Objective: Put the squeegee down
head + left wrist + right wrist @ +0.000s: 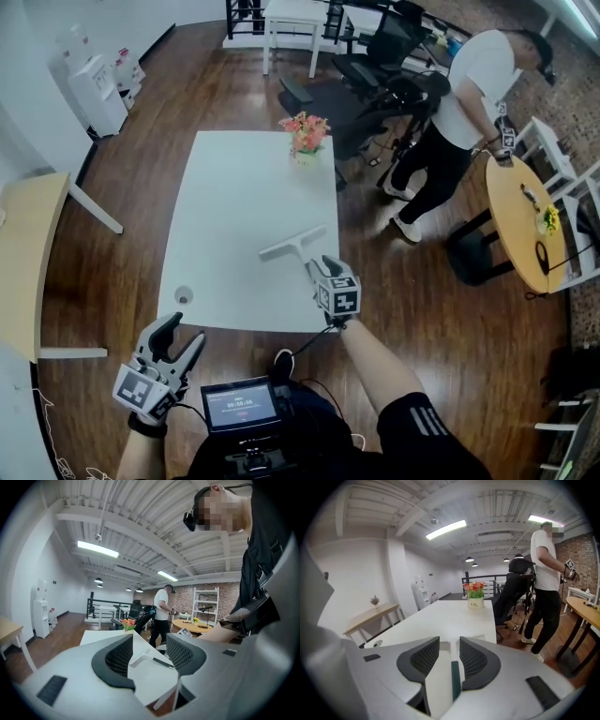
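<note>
The squeegee (pixel 292 246), white with a dark green strip on its handle, lies low over the white table (pixel 234 187) near its front right edge, blade pointing away from me. My right gripper (pixel 315 268) is shut on the handle's near end. In the right gripper view the handle (pixel 454 680) runs between the two jaws of the right gripper (pixel 450 649). My left gripper (pixel 178 334) hangs open and empty off the table's near left corner. In the left gripper view the squeegee (pixel 148 657) shows beyond the spread jaws of the left gripper (pixel 147 652).
A flower pot (pixel 306 142) stands at the table's far right edge. A small round object (pixel 183 296) lies near the front left corner. A person (pixel 459 112) stands at a round wooden table (pixel 520 220) to the right. A beige table (pixel 23 262) is at left.
</note>
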Demonstrator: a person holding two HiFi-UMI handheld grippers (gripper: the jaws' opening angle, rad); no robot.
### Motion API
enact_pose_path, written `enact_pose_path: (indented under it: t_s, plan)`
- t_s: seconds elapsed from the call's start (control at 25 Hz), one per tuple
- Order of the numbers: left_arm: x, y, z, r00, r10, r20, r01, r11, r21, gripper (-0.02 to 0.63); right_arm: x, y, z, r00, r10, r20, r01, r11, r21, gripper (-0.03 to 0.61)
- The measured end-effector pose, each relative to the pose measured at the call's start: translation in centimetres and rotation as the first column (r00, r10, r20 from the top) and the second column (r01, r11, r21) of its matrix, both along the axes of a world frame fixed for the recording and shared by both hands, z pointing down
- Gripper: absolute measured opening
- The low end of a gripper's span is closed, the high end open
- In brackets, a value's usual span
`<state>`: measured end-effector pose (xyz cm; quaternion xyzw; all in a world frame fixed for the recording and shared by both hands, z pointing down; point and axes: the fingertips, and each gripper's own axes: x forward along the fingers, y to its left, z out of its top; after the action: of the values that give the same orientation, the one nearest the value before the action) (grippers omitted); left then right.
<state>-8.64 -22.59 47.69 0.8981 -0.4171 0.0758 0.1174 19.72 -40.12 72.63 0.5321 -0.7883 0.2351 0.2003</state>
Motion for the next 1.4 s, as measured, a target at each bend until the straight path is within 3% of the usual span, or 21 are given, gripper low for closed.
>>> enact_pose_path:
  t_s: [0.16,0.4,0.64,1.0,1.4]
  plan:
    - [-1.5,3.1,-1.4,0.999,0.034,-0.010,-0.034,0.998,0.056,0.230,-0.4,3.4,-7.7,0.998,0.024,0.064,-0.032,0.992,0.120,0.166]
    - [-6.1,10.6,-2.9,0.997,0.077,-0.003,-0.076,0.988,0.138,0.230,-3.5,13.9,-19.1,0.990,0.008,0.142,-0.049,0.956,0.289,0.166]
    - [-9.2,18.1,-2.8,0.992,0.122,-0.010,-0.119,0.980,0.158,0.230,-5.6,25.3,-26.4,0.981,0.027,0.193,-0.100,0.922,0.375,0.161]
    - [-10.0,23.2,-2.3,0.989,0.140,-0.051,-0.131,0.979,0.157,0.230,-5.2,36.5,-30.8,0.960,0.095,0.264,-0.200,0.891,0.408,0.160]
    - [-5.3,25.0,-2.4,0.984,0.170,-0.049,-0.161,0.975,0.156,0.230,-2.9,43.3,-30.1,0.950,0.104,0.293,-0.220,0.890,0.398,0.152]
